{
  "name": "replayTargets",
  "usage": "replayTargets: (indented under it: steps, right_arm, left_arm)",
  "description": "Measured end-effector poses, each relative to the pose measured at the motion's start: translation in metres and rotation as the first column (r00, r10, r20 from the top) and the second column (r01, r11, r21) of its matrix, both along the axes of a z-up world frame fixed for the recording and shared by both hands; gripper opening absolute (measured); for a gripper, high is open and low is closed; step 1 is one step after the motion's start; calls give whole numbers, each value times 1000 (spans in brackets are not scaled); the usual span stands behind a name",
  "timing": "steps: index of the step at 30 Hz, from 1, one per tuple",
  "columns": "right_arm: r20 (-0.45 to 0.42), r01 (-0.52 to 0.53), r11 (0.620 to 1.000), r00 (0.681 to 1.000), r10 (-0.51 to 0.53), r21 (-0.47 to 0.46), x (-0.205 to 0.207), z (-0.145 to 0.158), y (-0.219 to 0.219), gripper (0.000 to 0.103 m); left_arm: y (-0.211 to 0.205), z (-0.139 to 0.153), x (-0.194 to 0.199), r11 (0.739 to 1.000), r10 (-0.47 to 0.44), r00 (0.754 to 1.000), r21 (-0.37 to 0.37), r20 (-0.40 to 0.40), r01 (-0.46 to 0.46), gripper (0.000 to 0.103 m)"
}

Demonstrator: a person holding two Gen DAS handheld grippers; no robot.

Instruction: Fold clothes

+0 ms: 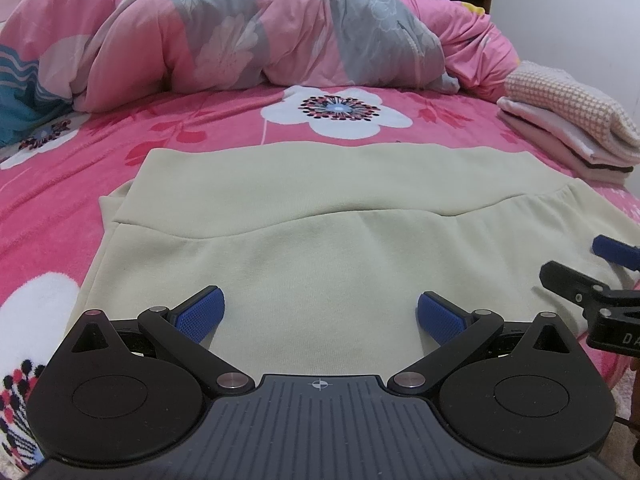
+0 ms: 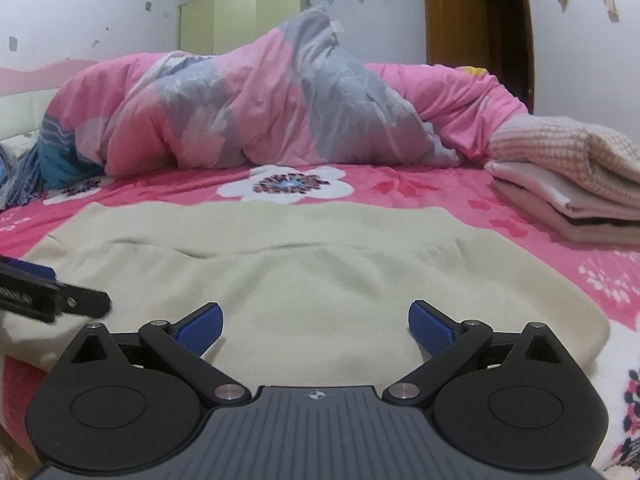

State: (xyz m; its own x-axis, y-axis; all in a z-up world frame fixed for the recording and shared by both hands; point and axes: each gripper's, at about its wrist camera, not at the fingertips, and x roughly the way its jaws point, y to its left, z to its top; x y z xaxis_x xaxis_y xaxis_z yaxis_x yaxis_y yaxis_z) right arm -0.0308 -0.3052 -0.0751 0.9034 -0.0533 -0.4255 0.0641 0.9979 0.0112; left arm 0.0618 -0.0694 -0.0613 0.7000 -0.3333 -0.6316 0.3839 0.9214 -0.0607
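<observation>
Both grippers spread wide over the cream garment [image 1: 320, 240], nothing clamped.

We see the left gripper [image 1: 320, 314] and right gripper [image 2: 315, 322] with blue pads well apart, side by side at the near edge of the garment, which lies flat on the pink floral bedsheet [image 1: 224, 120], its far part folded over. Behind it sits a bunched pink-grey duvet [image 2: 260, 112]; a folded stack [image 2: 568, 188] sits at right.

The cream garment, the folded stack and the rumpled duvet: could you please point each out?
cream garment [image 1: 320, 248], left wrist view, middle panel.
folded stack [image 2: 568, 168], right wrist view, top knit layer.
rumpled duvet [image 1: 256, 28], left wrist view, central fold.
</observation>
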Motion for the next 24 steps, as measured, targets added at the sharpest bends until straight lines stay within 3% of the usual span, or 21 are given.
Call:
replayTargets:
  steps: [3,10,16,21,24]
  right_arm:
    - [0,6,1000,1000,-6,-16,-3,-2,-1,101]
    - [70,75,993,994,-81,91,-15,20,-29,95]
    - [10,137,968,990,-143,210,-19,4,-64,77]
    - [31,139,959,988,-151,246,-26,16,-69,61]
    - [32,148,963,987,-160,226,-25,15,-69,59]
  left_arm:
    - [0,0,0,1000,-1,1000,4,0,1,103]
    - [0,1,2,1000,-2,1000,8,-11,2,103]
    - [-2,2,3,1000,4,1000,12,-12,-4,103]
    - [-1,1,3,1000,1,1000,12,-13,-1,103]
    - [-1,1,3,1000,1,1000,11,-12,-1,103]
